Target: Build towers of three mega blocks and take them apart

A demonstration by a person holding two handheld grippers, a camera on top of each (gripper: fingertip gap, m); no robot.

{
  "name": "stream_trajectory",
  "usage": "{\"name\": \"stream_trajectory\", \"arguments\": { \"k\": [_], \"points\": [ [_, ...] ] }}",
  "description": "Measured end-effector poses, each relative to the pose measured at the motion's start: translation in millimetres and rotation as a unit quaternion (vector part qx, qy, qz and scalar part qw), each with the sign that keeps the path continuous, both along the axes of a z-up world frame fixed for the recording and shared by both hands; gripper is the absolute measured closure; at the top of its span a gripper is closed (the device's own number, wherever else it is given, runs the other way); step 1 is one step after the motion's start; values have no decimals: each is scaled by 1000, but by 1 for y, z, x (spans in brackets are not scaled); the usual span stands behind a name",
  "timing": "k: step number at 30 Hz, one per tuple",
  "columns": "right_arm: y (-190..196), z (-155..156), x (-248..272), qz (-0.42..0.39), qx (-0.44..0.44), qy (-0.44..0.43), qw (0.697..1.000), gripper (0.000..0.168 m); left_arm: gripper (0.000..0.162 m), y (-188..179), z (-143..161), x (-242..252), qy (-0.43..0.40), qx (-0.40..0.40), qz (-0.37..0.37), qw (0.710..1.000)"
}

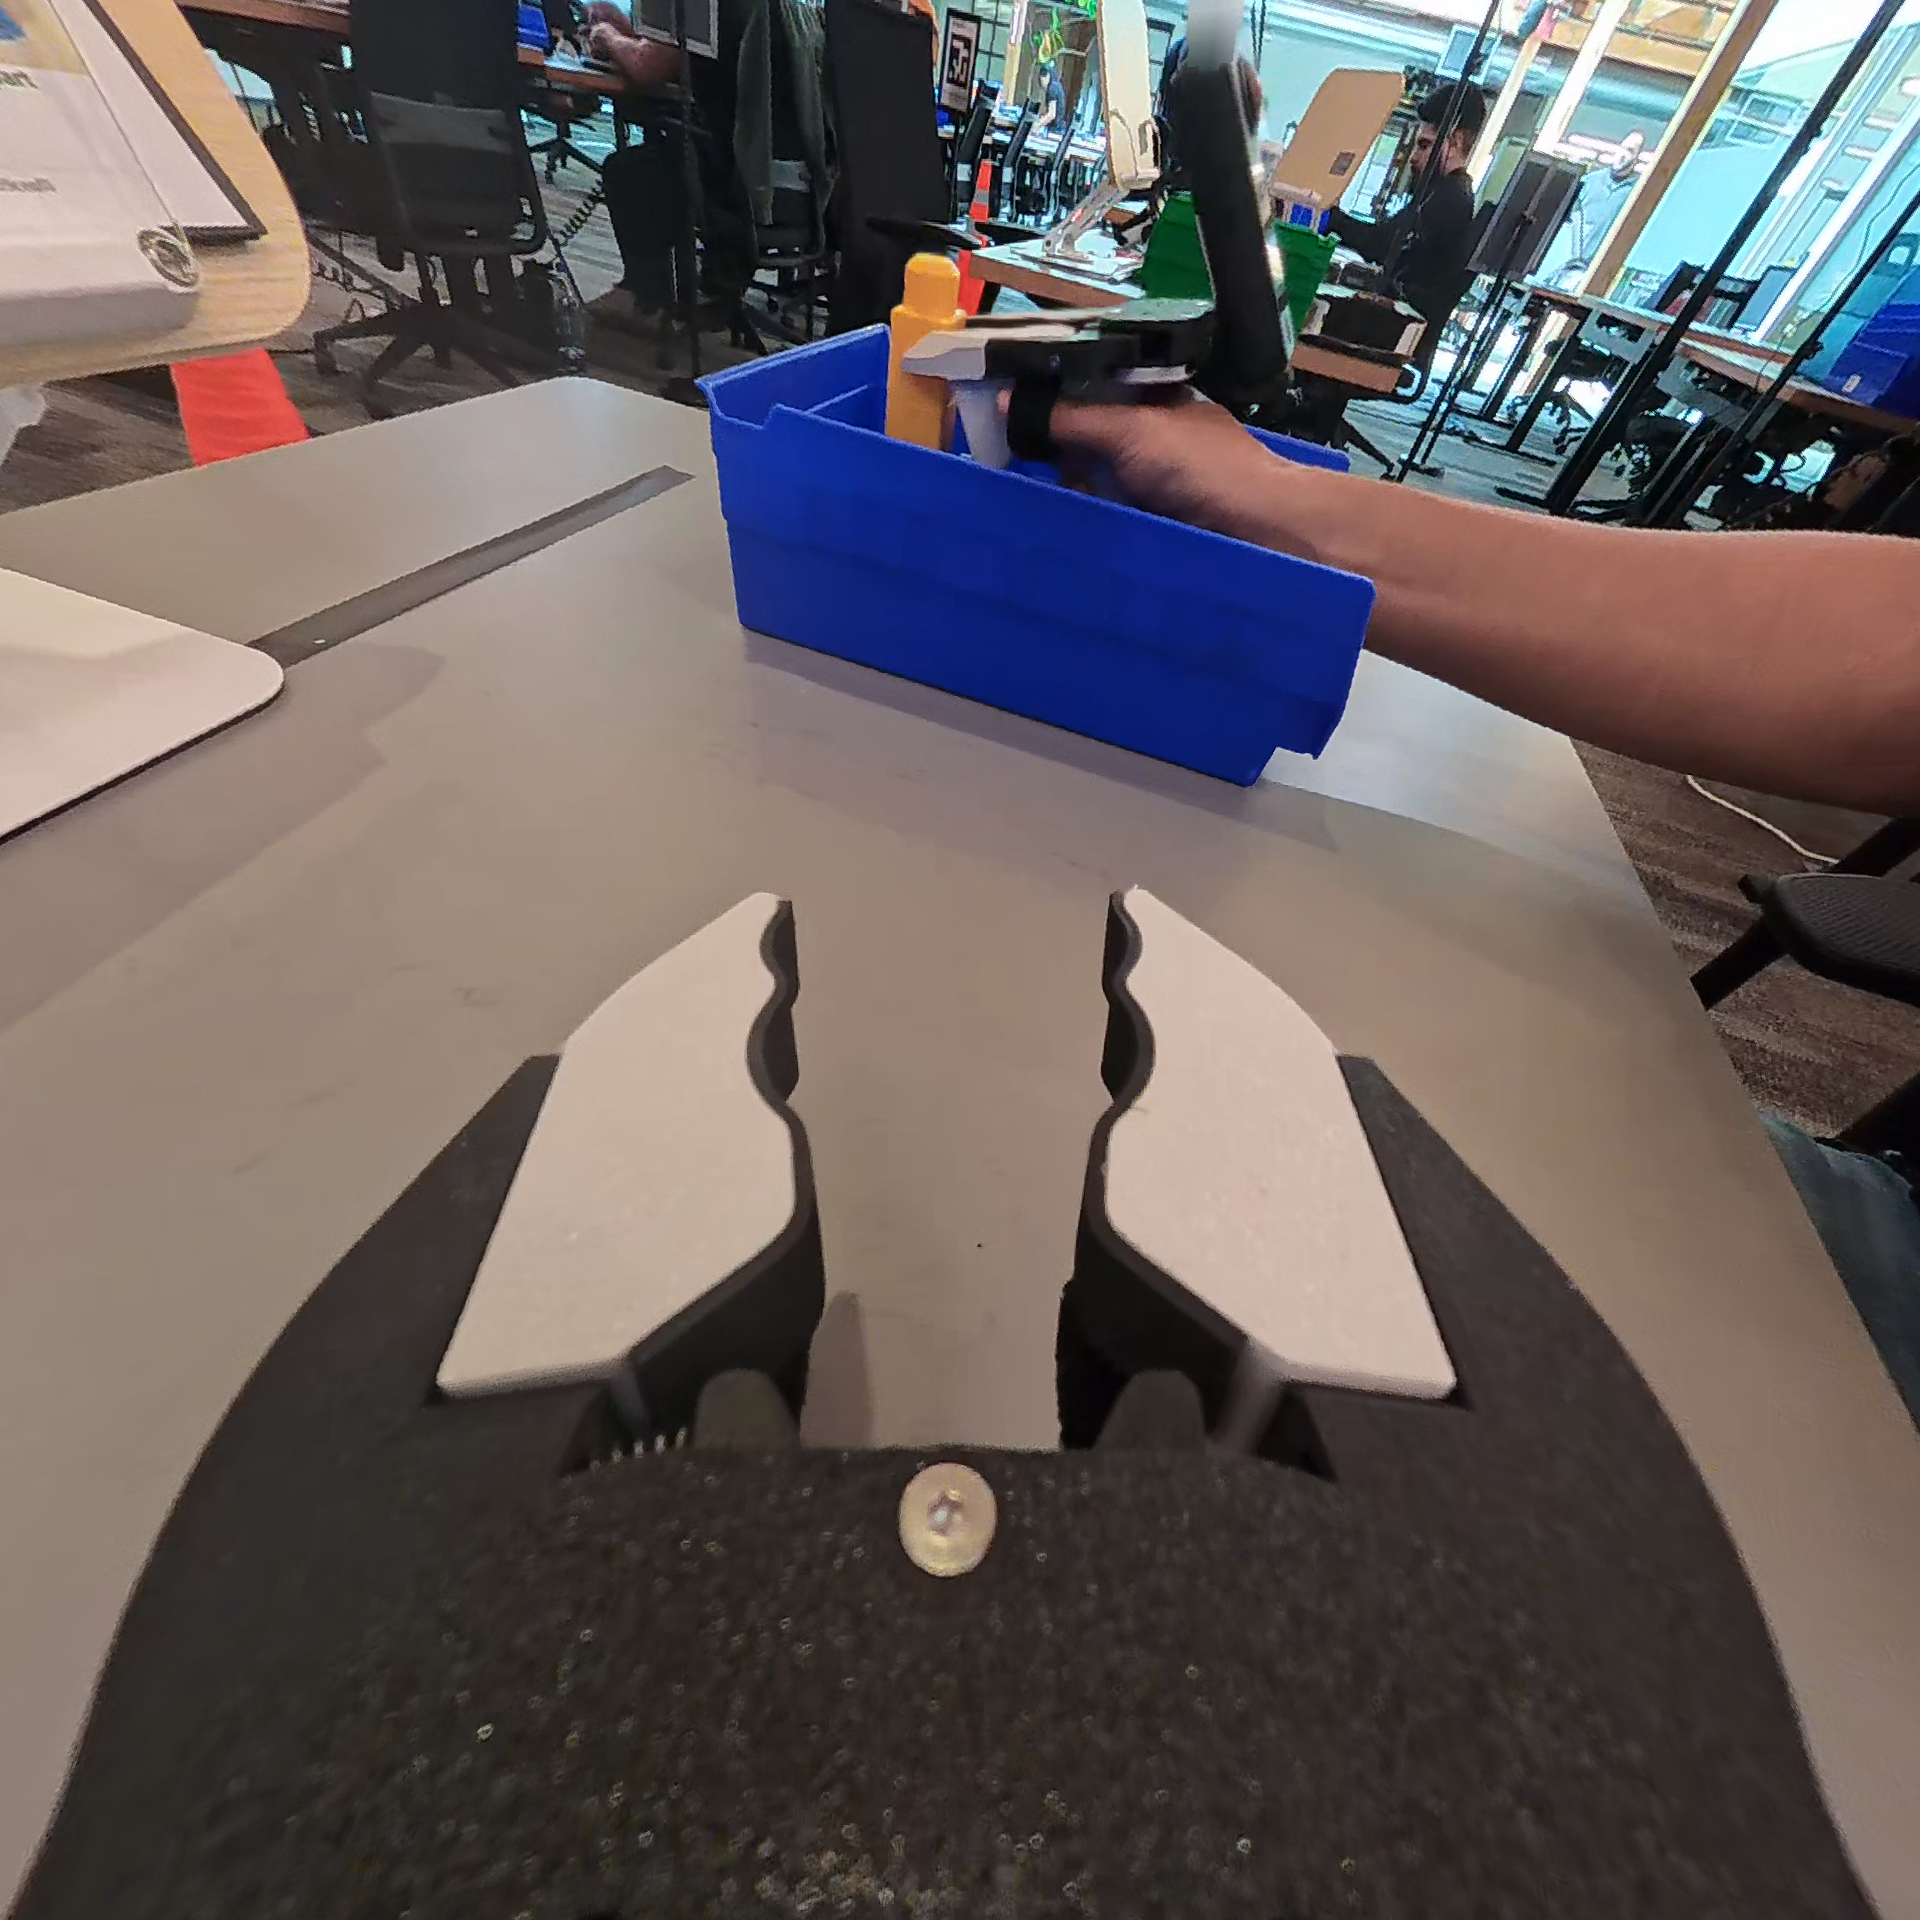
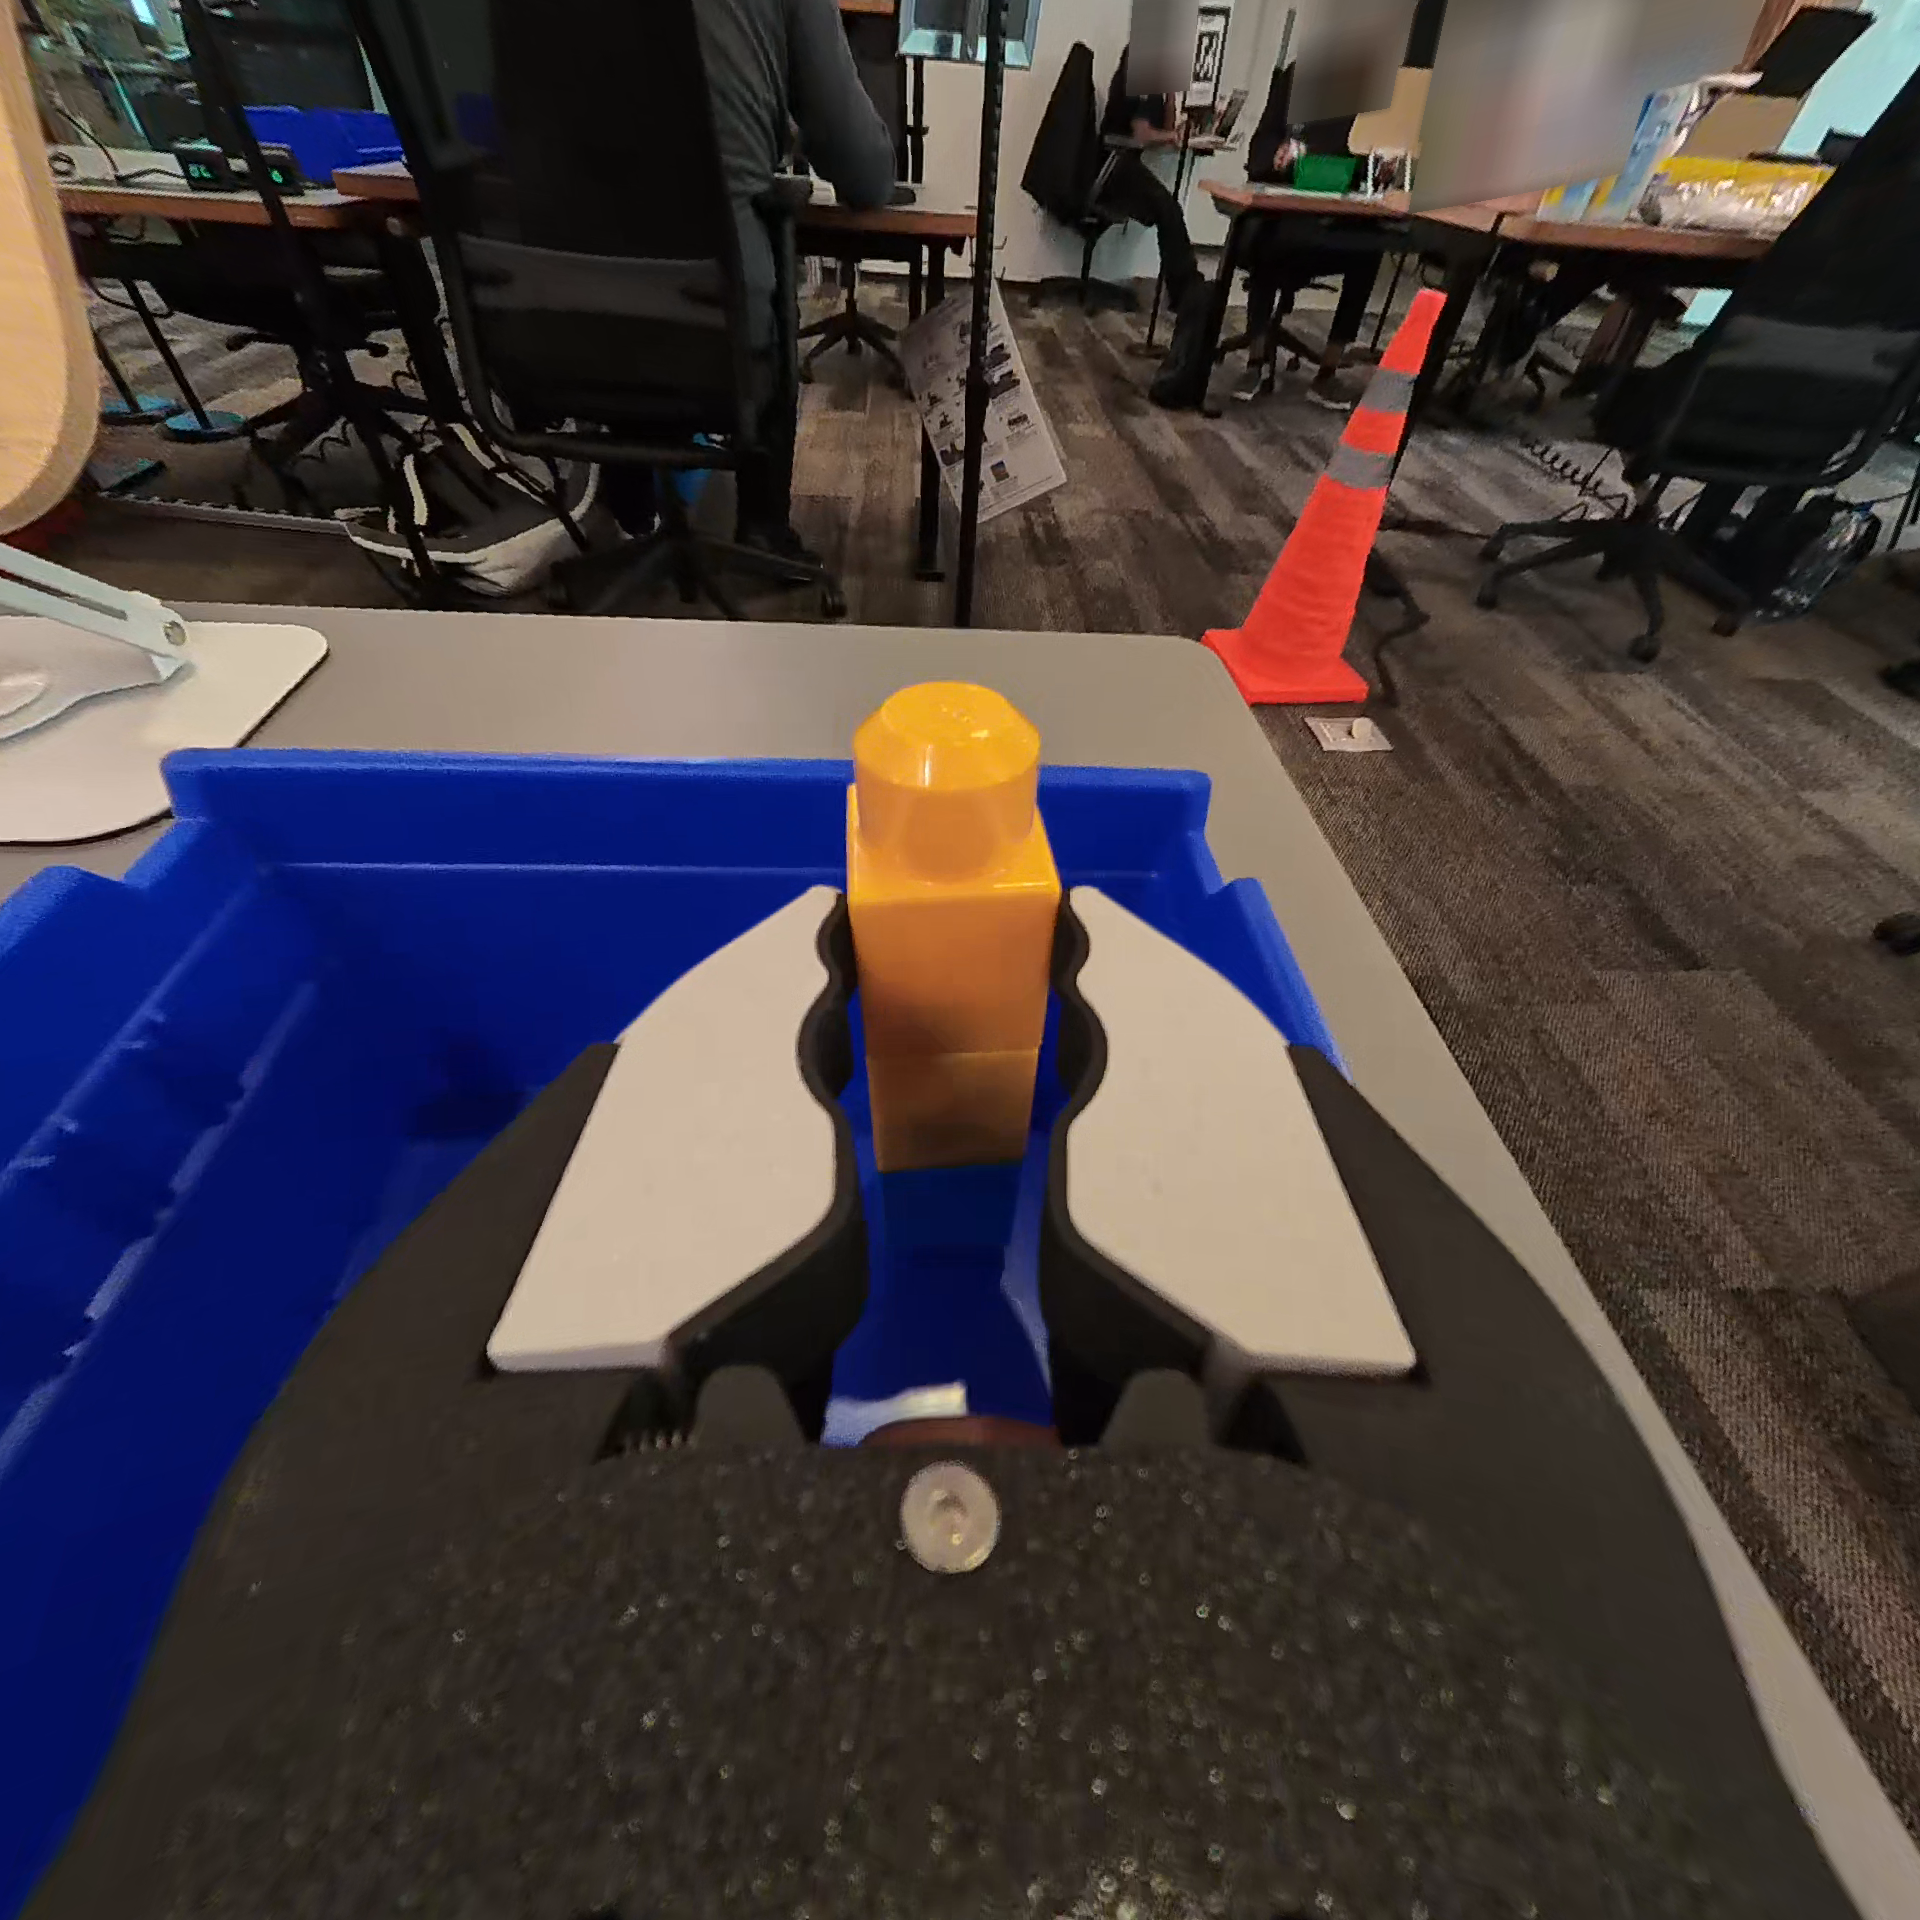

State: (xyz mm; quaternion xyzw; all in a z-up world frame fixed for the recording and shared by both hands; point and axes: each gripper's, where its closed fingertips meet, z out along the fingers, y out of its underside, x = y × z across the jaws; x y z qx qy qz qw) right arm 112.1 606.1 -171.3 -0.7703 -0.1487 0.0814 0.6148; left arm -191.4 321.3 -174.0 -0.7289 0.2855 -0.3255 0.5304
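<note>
An orange mega block tower (image 2: 951, 831) stands upright in the blue bin (image 2: 520, 821); at least two stacked blocks show, with a round stud on top. My right gripper (image 2: 951, 914) is shut on its sides, over the bin. Whether the tower's base touches the bin floor I cannot tell. In the left wrist view the same tower (image 1: 920, 343) sticks up above the bin (image 1: 1039, 623), held by the right gripper (image 1: 961, 400). My left gripper (image 1: 951, 904) is open and empty, low over the grey table (image 1: 520, 831) in front of the bin.
A white stand base (image 1: 104, 696) lies at the table's left and also shows in the right wrist view (image 2: 156, 717). A dark strip (image 1: 468, 566) runs across the table. A person's forearm (image 1: 1558, 644) reaches in from the right. An orange cone (image 2: 1340, 499) stands on the floor beyond the table. The left gripper's tips are roughly 40 centimeters from the right gripper's.
</note>
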Motion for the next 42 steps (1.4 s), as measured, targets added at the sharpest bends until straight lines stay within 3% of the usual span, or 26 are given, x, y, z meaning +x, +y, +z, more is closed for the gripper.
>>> {"name": "stream_trajectory", "arguments": {
  "k": [10, 16, 21, 23, 25, 29, 34, 36, 42],
  "points": [
    [-2, -7, 1, 1, -12, 10, 1000, 132, 106, -1, -2, 4, 3, -3, -8, 1000],
    [-17, 11, 7, -6, 3, -8, 1000, 110, 105, -2, 0, 4, -4, -4, -11, 1000],
    [-77, 83, -5, 46, 59, 33, 997, 105, 105, -4, 3, 5, -15, -4, -6, 1000],
    [-119, 111, -36, 131, 69, 71, 986, 107, 105, -4, 4, 4, -26, -8, 6, 1000],
    [-166, 118, -78, 232, 43, 90, 968, 108, 105, -5, 2, 5, -22, -28, 17, 999],
    [-261, 71, -164, 431, -115, 114, 888, 103, 105, -15, 5, -10, 31, -35, 119, 992],
    [-322, -2, -213, 507, -253, 151, 810, 104, 105, -62, 8, -27, 30, -48, 224, 973],
    [-332, -22, -215, 506, -261, 139, 810, 108, 105, -84, 6, -35, 18, -60, 253, 965],
    [-340, -29, -216, 521, -222, 112, 817, 107, 103, -138, -6, -61, 25, -68, 295, 953]
  ]
}}
